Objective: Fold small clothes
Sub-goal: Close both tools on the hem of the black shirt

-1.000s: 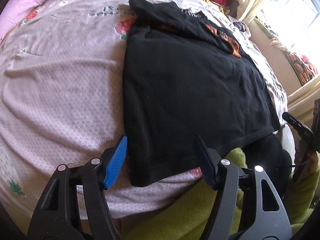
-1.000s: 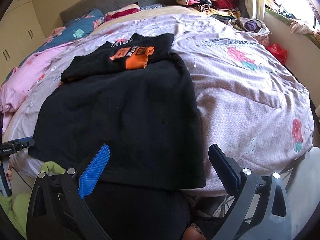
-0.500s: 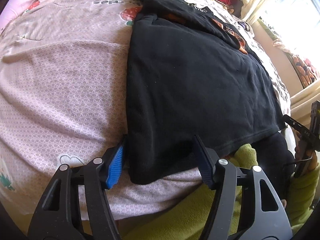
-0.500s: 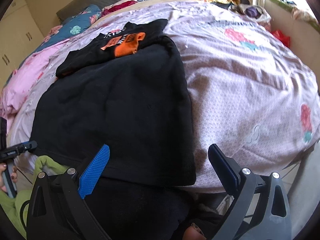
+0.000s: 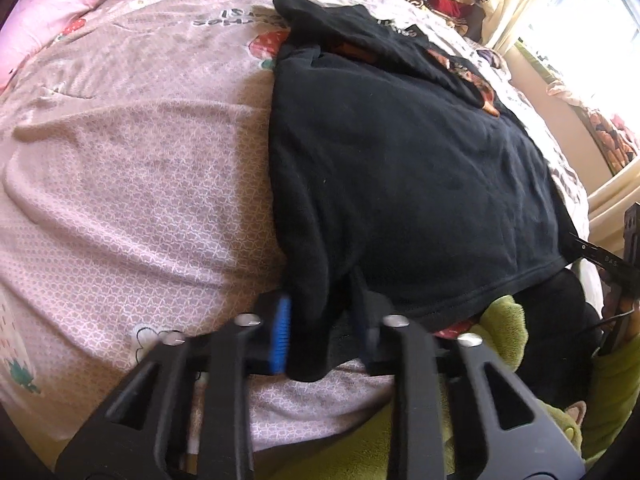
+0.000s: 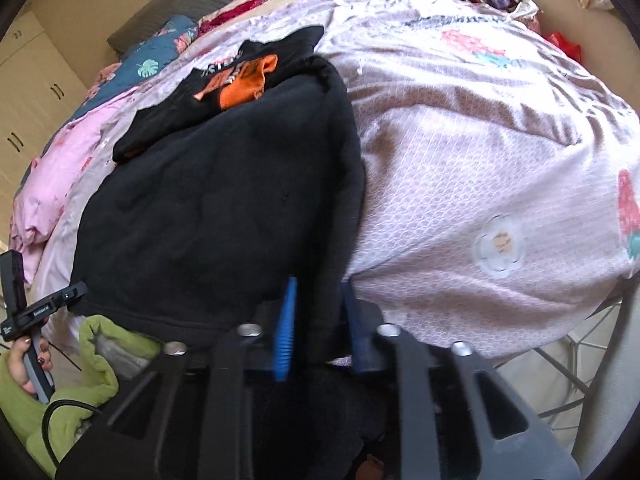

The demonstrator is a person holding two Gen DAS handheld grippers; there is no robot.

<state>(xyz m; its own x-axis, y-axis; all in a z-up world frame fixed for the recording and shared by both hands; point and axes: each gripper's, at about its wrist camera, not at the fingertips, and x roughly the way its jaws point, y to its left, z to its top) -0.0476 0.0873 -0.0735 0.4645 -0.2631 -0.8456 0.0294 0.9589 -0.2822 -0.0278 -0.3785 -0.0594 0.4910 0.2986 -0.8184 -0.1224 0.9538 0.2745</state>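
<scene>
Left wrist view. The black top (image 5: 400, 184) lies spread on the pink bedspread (image 5: 140, 200), hem toward the camera, collar end away. The left gripper (image 5: 324, 320) has just been closing and its jaws now pinch the near left hem corner; cloth bunches between the blue pad and the dark one. At the far end a second black garment with orange print (image 5: 452, 68) overlaps the top's collar end (which piece sits on which I cannot tell). The right gripper (image 5: 600, 256) shows at the right edge, at the opposite hem corner; its state cannot be read from here.

Right wrist view. Same top (image 6: 224, 216), seen from the other side. The right gripper (image 6: 316, 320) has also just been closing and now clamps the near right hem corner, fabric pinched between its pads. The left gripper (image 6: 40, 308) shows at the far left, held in a hand (image 6: 28, 364) with a green sleeve (image 6: 92, 360).

Progress, as judged. Laying out appears done: the top is flat and roughly square. Both hem corners are gripped. No fold is visible yet in this top. Left to do: carry the hem up toward the collar, let go, then fold again to size. The orange-print garment looks unfolded too.
</scene>
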